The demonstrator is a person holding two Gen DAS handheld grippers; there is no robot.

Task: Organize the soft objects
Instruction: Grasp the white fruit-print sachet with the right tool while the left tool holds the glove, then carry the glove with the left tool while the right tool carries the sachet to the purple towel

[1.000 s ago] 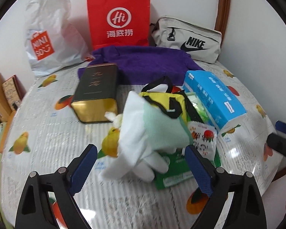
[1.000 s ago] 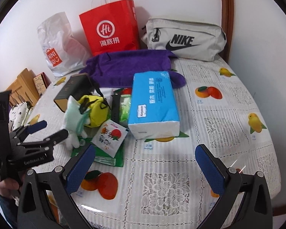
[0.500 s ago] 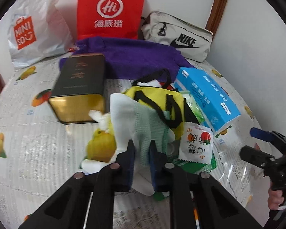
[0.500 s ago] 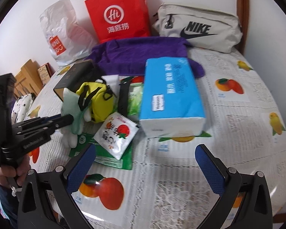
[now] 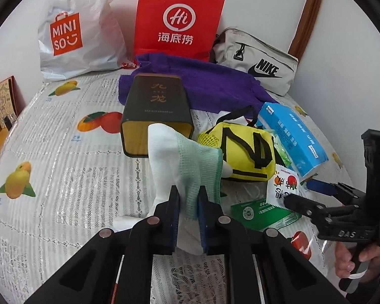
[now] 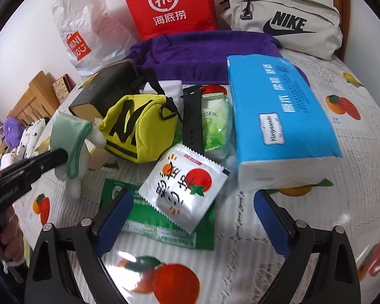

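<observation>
My left gripper (image 5: 187, 217) is clamped on the cuff of the white and green glove (image 5: 187, 162), which sits at the left of the pile, its fingers trailing down toward me and touching the fruit-print tablecloth (image 5: 63, 167). Right of it lies the yellow pouch (image 6: 139, 129), then the silver sachet (image 6: 185, 185) on top of the green packet (image 6: 164, 228), both just ahead of my right gripper (image 6: 192, 223). Its jaws have just been narrowing but stand wide apart, with only the near edges of the packets between them, untouched. The sachet's long axis runs slantwise, near-left to far-right. I judge my right hand the nearer for it.
</observation>
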